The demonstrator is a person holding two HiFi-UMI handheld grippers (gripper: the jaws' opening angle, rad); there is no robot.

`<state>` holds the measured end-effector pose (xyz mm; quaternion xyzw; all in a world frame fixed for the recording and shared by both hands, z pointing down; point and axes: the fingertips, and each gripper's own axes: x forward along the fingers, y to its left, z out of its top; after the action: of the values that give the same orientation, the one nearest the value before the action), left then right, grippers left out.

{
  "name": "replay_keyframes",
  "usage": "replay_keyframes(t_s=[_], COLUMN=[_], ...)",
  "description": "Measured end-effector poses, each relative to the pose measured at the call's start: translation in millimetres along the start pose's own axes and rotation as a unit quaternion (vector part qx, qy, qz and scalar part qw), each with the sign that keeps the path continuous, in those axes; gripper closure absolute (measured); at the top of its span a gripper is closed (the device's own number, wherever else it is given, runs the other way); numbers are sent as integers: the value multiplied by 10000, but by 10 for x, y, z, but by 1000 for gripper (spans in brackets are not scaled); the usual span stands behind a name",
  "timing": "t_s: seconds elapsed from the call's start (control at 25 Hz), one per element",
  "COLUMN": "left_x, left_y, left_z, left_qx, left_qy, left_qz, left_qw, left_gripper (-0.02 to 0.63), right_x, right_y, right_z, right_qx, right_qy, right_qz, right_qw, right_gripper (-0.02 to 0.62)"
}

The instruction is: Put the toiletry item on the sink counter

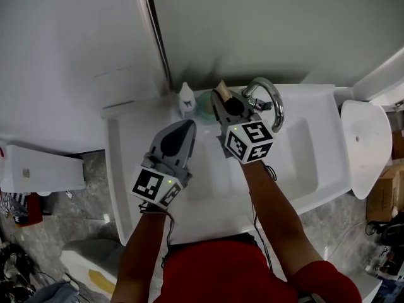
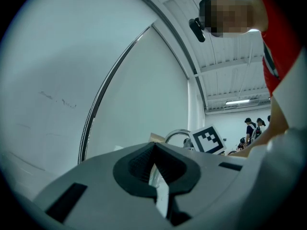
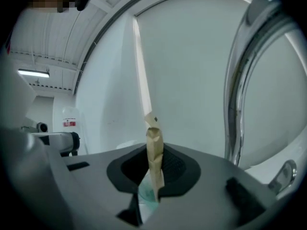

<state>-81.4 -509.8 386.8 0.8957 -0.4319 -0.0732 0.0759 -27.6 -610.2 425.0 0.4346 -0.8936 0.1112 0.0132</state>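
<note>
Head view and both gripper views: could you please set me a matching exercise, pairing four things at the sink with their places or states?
Things:
1. small white bottle
2. faucet
3. brown paper packet
4. left gripper

Places or states:
A. chrome, arching over the basin
B. pinched in the right gripper
C. fingers together, nothing between them
D. standing at the back of the sink counter, left of the faucet

Pairs: 1-D, 2-A, 3-B, 4-C.
</note>
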Motion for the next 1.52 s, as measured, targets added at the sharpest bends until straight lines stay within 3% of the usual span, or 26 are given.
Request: replay_keyframes(t_s=[0.16,0.24,0.36,0.8,1.0,1.2,1.52], left_x=[-9,-14,-24,-90,-156,-245,-436], left_y=[-29,-55,-86,-230,-301,-361,-626], left_z=[-35,-50,-47,-62,-54,-23,110], left_qx=[-40,-48,-53,-72,-60,-80,-65], left_qy=[10,22,10,9,8,-11,-111], left_qz=[-2,-15,-44,-147,-170,-164,-318], left_qw=[10000,10000,10000,9999,9998,9998,9994], left_gripper=[589,589,589,589,589,589,589], right_x=[-2,-4,-35,-331,-534,-847,-1390], right_y=[-59,-77,-115,-195,17,373,1058], right_z=[-53,-94,-160,-431,-391,-273,90], right_qx=[-48,-81,-196,-149,-306,-615,-865], right_qy=[150,274,454,882,848,702,173], right_qz=[-66,-96,-258,-599,-239,227,1171], right_qw=[9999,9995,9984,9942,9956,9954,9892], right_gripper=[546,483,437,400,404,525,561])
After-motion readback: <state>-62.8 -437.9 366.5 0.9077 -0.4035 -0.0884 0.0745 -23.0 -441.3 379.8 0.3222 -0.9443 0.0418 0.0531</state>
